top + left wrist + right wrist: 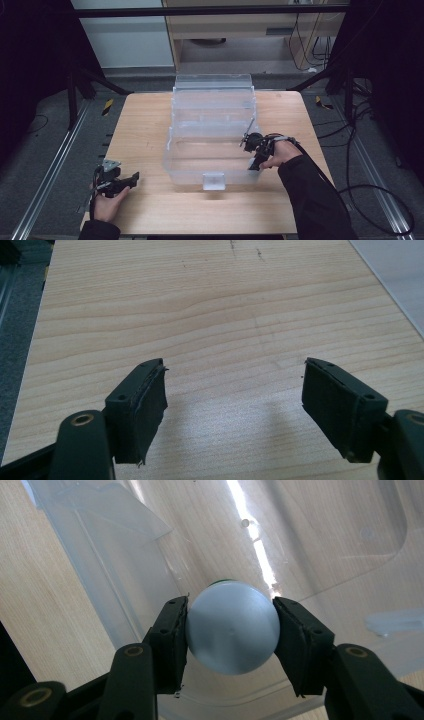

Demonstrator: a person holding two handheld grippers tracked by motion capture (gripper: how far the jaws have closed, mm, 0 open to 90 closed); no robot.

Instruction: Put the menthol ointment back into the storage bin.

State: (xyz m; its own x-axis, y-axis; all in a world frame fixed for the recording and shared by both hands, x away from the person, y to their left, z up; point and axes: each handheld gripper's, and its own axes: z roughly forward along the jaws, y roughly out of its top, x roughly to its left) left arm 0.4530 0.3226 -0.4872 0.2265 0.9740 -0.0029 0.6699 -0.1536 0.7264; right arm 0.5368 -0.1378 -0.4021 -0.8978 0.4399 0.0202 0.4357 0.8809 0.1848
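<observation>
Holding the silver round object [232, 628] clamped in my right gripper [231, 630] over the clear bin [212, 172], I'd lower gently, left gripper [234, 405] idle and spread.

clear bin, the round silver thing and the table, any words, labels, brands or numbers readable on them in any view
None can be read.
Clear plastic bin: no print visible on its walls; the small pale patch on its front wall is blank at this size.
Round silver cap clamped by the right gripper: plain surface, no marking.
Wooden table: only grain and a few dark scuffs.
Left gripper: bare black pads, no text.
</observation>
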